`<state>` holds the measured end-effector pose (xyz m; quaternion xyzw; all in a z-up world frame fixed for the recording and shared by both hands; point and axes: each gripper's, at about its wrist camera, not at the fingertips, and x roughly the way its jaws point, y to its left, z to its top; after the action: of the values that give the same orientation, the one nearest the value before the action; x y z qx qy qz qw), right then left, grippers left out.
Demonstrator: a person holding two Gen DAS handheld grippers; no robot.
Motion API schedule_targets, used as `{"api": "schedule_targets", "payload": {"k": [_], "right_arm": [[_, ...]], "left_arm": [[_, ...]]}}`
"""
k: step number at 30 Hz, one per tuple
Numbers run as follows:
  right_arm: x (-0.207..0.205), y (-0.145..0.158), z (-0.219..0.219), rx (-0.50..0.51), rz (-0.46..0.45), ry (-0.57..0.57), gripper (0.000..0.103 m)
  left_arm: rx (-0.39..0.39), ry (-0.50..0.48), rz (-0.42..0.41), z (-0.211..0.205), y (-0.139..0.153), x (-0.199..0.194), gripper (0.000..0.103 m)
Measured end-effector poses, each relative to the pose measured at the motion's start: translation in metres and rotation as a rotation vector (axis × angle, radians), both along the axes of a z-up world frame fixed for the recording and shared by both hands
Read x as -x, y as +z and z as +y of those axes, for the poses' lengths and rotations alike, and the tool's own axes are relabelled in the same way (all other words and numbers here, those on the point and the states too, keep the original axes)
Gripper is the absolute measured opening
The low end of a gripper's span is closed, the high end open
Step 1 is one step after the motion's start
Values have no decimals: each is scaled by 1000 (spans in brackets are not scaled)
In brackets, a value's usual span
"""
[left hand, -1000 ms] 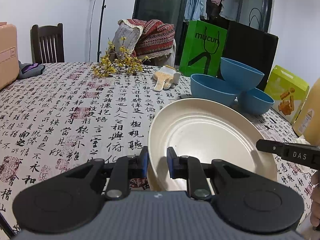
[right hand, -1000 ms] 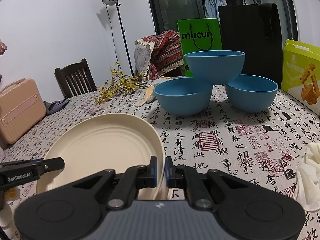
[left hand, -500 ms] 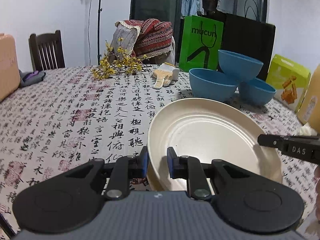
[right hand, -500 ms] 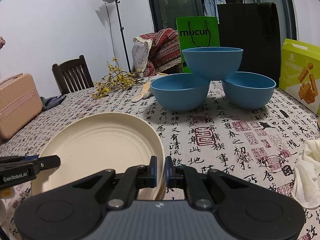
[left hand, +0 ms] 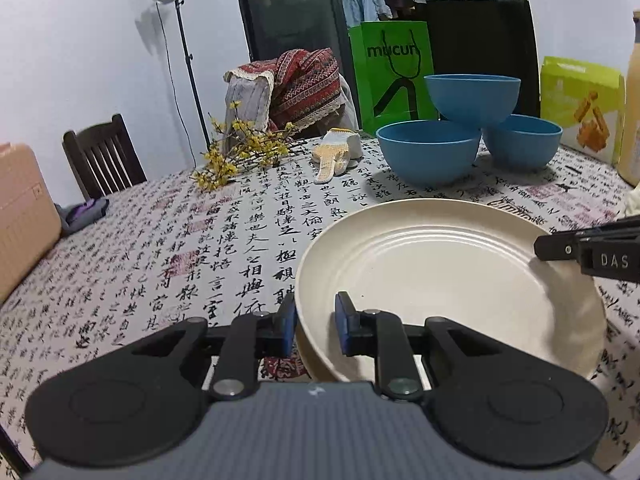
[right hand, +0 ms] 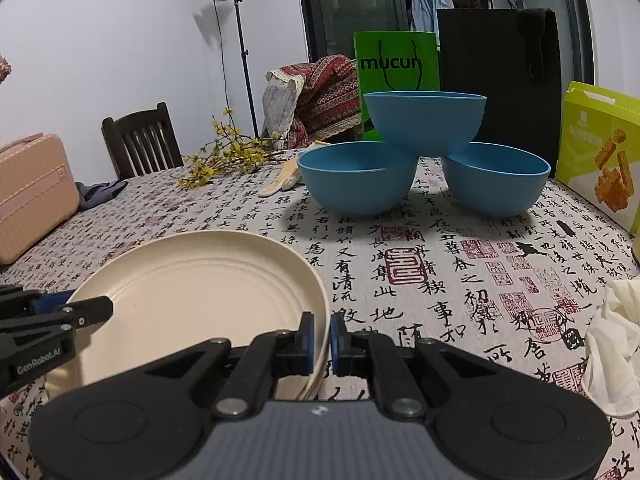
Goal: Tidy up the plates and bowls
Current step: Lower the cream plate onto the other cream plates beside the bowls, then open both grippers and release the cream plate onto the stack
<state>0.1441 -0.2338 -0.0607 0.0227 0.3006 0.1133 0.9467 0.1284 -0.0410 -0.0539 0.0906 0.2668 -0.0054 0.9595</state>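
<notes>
We find the cream plates (left hand: 448,276) stacked on the patterned tablecloth (left hand: 160,248), held from both sides. The right gripper (right hand: 319,338) is clamped tight on the stack's rim; the left gripper (left hand: 315,328) straddles the opposite rim with a slight gap, so we cannot tell whether it bears. Three blue bowls (right hand: 424,160) remain in a pyramid beyond, not yet nested, which we judge the outstanding work. Against the frame a second earlier, the left view has rolled and the plates sit flatter.
</notes>
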Motion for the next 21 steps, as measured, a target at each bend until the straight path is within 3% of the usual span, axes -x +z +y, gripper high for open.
{"api": "schedule_targets", "payload": {"k": [13, 15, 18, 21], "right_arm": [[0, -1, 2, 5, -15, 11, 8], [0, 0, 1, 2, -17, 16, 10], [1, 2, 1, -3, -19, 18, 12], [3, 6, 1, -5, -28, 17, 13]], "left_arm": [[-11, 5, 17, 1, -7, -6, 23], [3, -2, 13, 3, -4, -6, 29], [19, -2, 6, 4, 0, -4, 46], [32, -2, 1, 6, 4, -3, 54]]}}
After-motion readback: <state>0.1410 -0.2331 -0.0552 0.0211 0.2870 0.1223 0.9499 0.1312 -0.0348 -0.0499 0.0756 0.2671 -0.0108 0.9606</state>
